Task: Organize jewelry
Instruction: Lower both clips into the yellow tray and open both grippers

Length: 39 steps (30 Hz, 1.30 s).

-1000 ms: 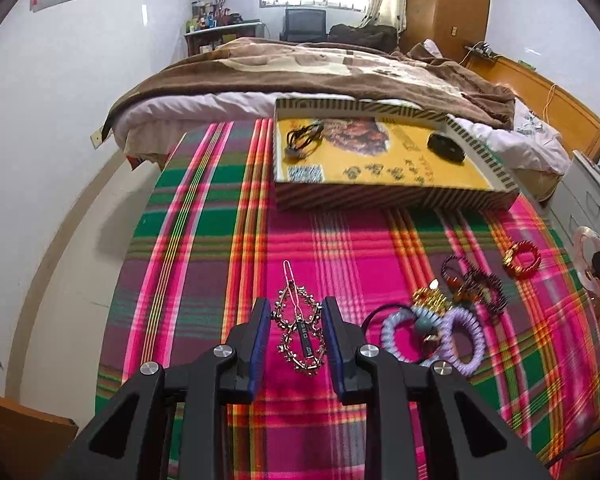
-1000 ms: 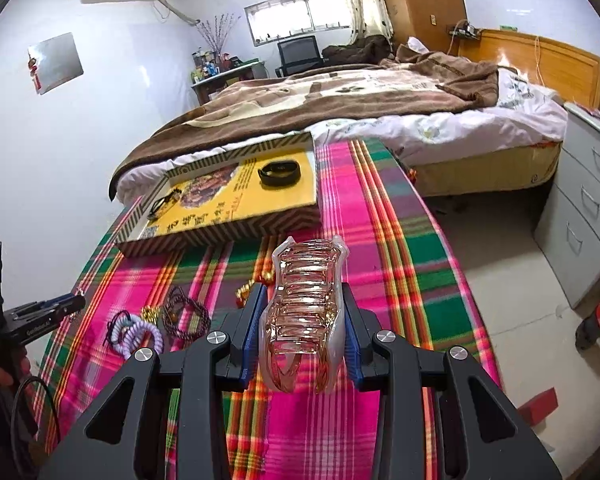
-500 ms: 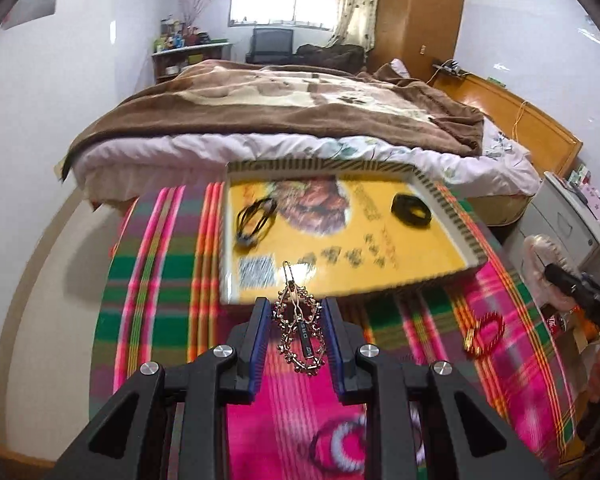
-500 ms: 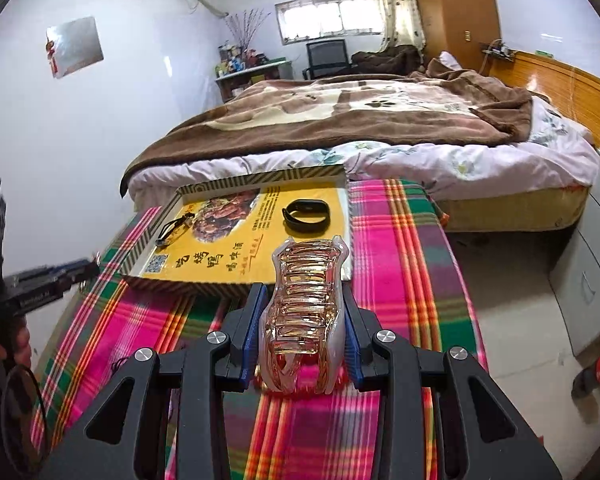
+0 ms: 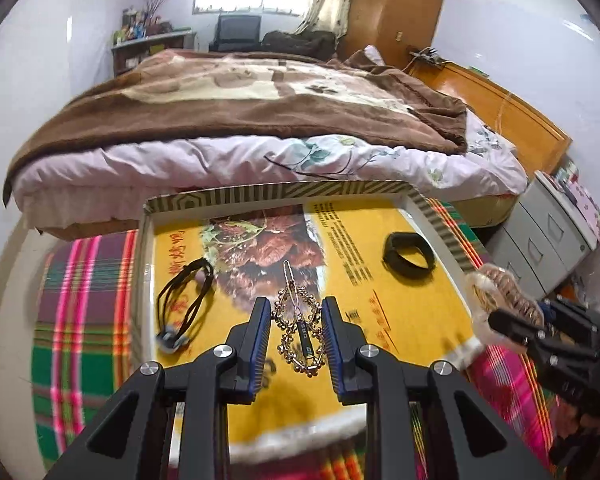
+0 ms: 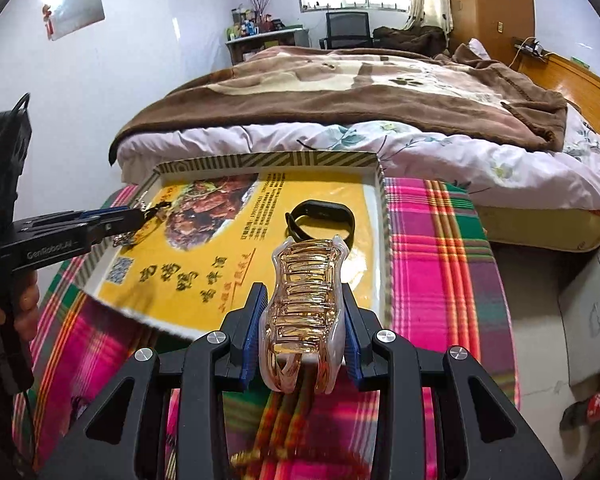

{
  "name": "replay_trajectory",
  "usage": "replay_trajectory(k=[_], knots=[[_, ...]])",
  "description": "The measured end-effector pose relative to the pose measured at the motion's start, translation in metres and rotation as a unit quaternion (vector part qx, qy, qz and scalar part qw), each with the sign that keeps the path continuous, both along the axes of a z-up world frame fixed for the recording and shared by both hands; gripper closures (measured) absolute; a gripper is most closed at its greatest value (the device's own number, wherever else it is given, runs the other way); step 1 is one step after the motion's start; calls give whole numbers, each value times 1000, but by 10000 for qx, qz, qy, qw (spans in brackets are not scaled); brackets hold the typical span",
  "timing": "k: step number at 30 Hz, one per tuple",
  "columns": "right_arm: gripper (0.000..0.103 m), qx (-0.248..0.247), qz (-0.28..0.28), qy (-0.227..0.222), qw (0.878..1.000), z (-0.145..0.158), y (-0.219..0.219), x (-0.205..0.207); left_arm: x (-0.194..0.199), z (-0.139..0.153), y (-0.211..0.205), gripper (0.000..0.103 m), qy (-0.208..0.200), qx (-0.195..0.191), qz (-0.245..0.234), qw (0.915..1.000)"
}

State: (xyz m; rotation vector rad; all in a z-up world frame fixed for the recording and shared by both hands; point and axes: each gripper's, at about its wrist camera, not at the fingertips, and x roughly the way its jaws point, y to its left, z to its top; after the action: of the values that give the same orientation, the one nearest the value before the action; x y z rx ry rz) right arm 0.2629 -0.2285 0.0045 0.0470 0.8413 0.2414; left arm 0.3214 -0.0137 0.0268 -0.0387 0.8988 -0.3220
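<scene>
My left gripper (image 5: pixel 296 330) is shut on a beaded silver hair clip (image 5: pixel 298 328) and holds it over the yellow tray (image 5: pixel 420 320); it also shows in the right wrist view (image 6: pixel 134 218). My right gripper (image 6: pixel 304 320) is shut on a clear rose-gold claw clip (image 6: pixel 306 312), at the tray's near right edge (image 6: pixel 382 240); it appears in the left wrist view (image 5: pixel 496 300). In the tray lie a black band (image 5: pixel 408 258) (image 6: pixel 320 222) and a black hair tie (image 5: pixel 186 300).
The tray lies on a pink and green plaid cloth (image 6: pixel 432 248) (image 5: pixel 80 308). A bed with a brown blanket (image 5: pixel 240 100) stands right behind it. Grey drawers (image 5: pixel 548 236) stand at the right. Other jewelry is out of view below the grippers.
Both grippers have moved forward to the tray, each keeping hold of its clip. The left one now hangs over the tray's middle; the right one has reached its near right edge.
</scene>
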Motion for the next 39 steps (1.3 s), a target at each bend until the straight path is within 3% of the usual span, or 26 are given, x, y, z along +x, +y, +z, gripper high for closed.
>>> replay_trajectory(k=[10,17,30,33,35,39], knots=[[67,-126,74,205,9997,-21,10,24,42,-32,-15,76,307,63,1,9995],[67,-260,89,212,9994,-27,11,29,49,-49,-16,76,499,138,63,9986],[67,-179,31,212,9996,-28,10,32,55,-52,-22,76,581,187,63,9981],[67,-160,6,237,9996,-29,9,33,55,-52,-23,69,584,184,50,9981],[67,-125,-25,266,9996,-29,8,34,54,-53,-24,57,585,170,42,9981],[53,-13,-53,256,9997,-27,5,33,52,-53,-25,53,607,165,81,9980]])
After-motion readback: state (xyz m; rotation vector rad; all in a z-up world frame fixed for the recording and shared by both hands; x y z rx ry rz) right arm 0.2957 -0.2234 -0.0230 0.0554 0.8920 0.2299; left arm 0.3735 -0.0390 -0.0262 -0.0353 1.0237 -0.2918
